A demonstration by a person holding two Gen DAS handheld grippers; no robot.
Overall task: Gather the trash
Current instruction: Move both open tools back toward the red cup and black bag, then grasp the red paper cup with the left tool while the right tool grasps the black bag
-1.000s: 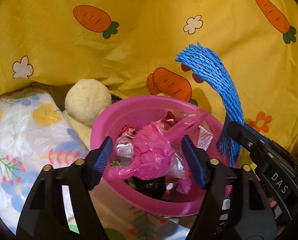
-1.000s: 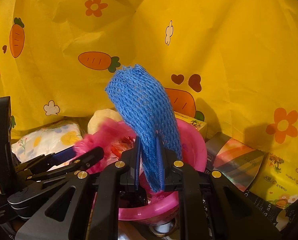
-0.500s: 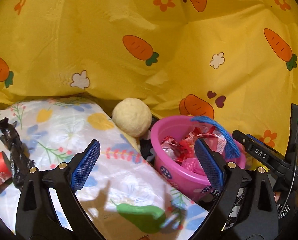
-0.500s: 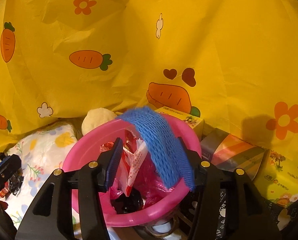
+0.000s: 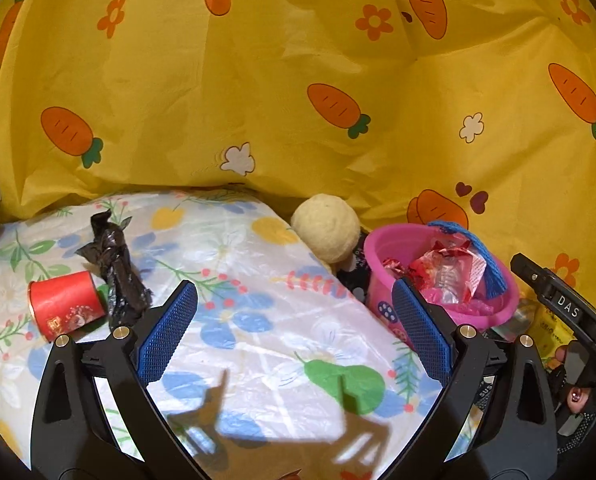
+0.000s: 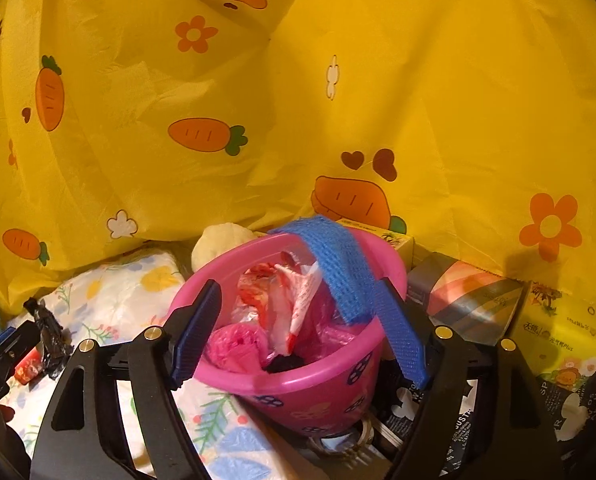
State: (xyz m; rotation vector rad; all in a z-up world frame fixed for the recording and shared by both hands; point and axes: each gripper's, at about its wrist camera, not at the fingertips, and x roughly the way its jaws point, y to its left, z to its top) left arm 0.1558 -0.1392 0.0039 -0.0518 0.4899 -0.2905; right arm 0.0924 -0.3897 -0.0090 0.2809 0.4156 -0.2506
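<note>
Our right gripper (image 6: 293, 332) has just been opening, jaws apart and empty, leaving the blue foam net (image 6: 334, 264) draped over the pink bucket (image 6: 298, 376) rim. Our left gripper (image 5: 293, 336), also just opened wide, faces the red cup (image 5: 63, 304) and black bag (image 5: 115, 276), probably next.

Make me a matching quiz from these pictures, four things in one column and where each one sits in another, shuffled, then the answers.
Things:
1. blue foam net
2. red paper cup
3. black bag
4. cream ball

Places:
A. lying on its side on the floral cloth
B. draped over the pink bucket's rim
C. between the floral cloth and the bucket
D. crumpled right beside the cup

Pairs: 1-B, 2-A, 3-D, 4-C
</note>
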